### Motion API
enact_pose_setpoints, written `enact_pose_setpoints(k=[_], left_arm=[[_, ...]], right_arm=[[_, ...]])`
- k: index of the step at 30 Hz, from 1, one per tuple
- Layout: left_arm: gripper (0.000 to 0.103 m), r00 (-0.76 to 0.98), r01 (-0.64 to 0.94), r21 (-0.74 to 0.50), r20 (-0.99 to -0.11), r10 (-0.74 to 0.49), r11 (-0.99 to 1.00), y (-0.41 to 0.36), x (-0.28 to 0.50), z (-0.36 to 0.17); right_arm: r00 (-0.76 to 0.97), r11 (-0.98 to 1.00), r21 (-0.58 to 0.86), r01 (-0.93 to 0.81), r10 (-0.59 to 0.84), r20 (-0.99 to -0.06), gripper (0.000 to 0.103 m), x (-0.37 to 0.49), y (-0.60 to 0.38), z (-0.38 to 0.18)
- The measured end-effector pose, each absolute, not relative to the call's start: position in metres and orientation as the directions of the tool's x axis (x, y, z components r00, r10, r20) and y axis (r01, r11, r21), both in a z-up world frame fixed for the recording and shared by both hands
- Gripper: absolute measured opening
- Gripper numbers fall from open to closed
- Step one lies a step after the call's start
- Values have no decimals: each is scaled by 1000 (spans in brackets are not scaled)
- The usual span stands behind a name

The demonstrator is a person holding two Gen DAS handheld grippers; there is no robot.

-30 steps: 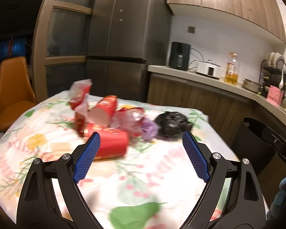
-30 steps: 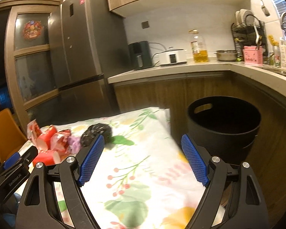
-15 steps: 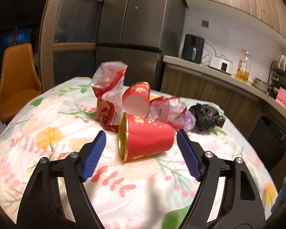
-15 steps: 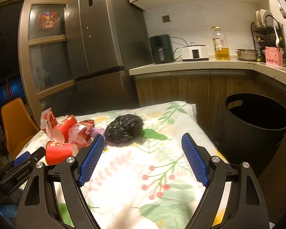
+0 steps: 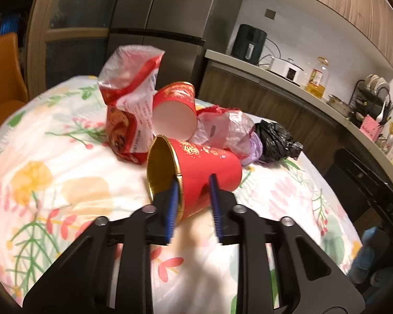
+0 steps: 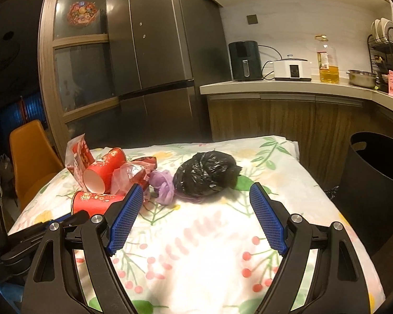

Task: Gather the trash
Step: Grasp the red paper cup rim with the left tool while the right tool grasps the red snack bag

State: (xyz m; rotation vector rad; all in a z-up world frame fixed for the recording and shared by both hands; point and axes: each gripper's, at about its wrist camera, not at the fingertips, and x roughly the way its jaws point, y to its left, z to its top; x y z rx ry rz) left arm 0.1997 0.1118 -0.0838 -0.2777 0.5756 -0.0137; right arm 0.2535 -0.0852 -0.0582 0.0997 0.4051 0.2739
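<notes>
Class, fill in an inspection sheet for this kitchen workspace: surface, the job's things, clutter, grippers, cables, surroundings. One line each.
Surface: table under a floral cloth.
Job's things: red paper cup on its side, a second red cup behind it, snack bag, crumpled clear wrapper, purple bag, black bag; black bin stands beside the table.
Clutter: nothing seen apart from the trash.
Grippers: left gripper closing, one finger inside the near cup's rim, one outside; right gripper open, nothing between its fingers.
Cables: cords behind the white cooker on the counter.
Surroundings: fridge, air fryer, oil bottle, orange chair.
</notes>
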Motion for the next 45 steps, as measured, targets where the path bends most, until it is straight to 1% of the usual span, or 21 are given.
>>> enact_pose_setpoints(k=[4, 6, 9, 11, 14, 16, 19, 24, 26, 28, 32, 34, 35, 36, 37, 38, 39, 41, 42, 45], left_arm=[[11, 838, -14, -297, -525, -152, 955, 112, 200, -86], [9, 839, 9, -288, -518, -164, 958, 107, 199, -86], [2, 849, 23, -266, -504, -159, 964, 99, 195, -83], [2, 855, 14, -256, -498, -144, 967, 98, 190, -80], [2, 860, 10, -275, -489, -149, 961, 102, 179, -78], [2, 868, 1, -278, -477, -139, 961, 105, 168, -76], [2, 874, -14, -290, -469, -129, 957, 112, 158, -73], [2, 886, -52, -281, -455, -85, 958, 125, 145, -68], [2, 886, -69, -275, -459, -68, 959, 128, 142, -68], [2, 884, -76, -279, -463, -65, 957, 131, 141, -69], [2, 883, -88, -275, -466, -53, 957, 137, 139, -69], [2, 882, -90, -278, -468, -53, 956, 138, 140, -69], [2, 882, -91, -279, -468, -53, 956, 139, 139, -70], [2, 882, -92, -281, -469, -53, 955, 140, 139, -70], [2, 881, -93, -282, -470, -53, 955, 140, 139, -70], [2, 881, -94, -283, -470, -52, 955, 140, 137, -71], [2, 881, -95, -282, -470, -51, 955, 139, 136, -71], [2, 881, -96, -279, -470, -49, 955, 139, 135, -70], [2, 882, -98, -277, -469, -46, 956, 138, 135, -69], [2, 882, -96, -272, -468, -45, 957, 138, 136, -68]], right_arm=[[874, 956, 144, -256, 293, -389, 81, 262, -77, -62], [869, 954, 144, -262, 298, -394, 81, 266, -73, -64], [859, 950, 146, -277, 313, -404, 81, 272, -64, -67], [854, 946, 140, -292, 324, -407, 81, 275, -56, -68], [844, 938, 143, -317, 347, -408, 81, 280, -44, -70], [831, 928, 149, -341, 371, -415, 77, 283, -34, -72], [816, 918, 148, -369, 396, -421, 74, 287, -20, -73], [799, 904, 145, -403, 424, -426, 74, 297, 5, -76], [795, 903, 140, -407, 425, -433, 73, 301, 14, -78], [791, 903, 132, -408, 422, -443, 70, 307, 24, -80], [783, 905, 134, -403, 417, -462, 68, 316, 32, -82], [775, 907, 139, -399, 414, -478, 61, 321, 35, -84], [770, 907, 141, -397, 413, -486, 59, 323, 36, -85], [766, 906, 143, -398, 414, -492, 55, 324, 36, -86], [759, 904, 147, -401, 417, -500, 49, 326, 37, -88], [756, 903, 150, -403, 421, -502, 46, 326, 37, -89], [753, 901, 153, -406, 425, -503, 39, 326, 37, -90], [747, 896, 156, -415, 434, -504, 34, 325, 37, -90], [746, 895, 154, -419, 436, -504, 29, 324, 36, -90], [752, 892, 145, -427, 440, -491, 24, 316, 32, -87]])
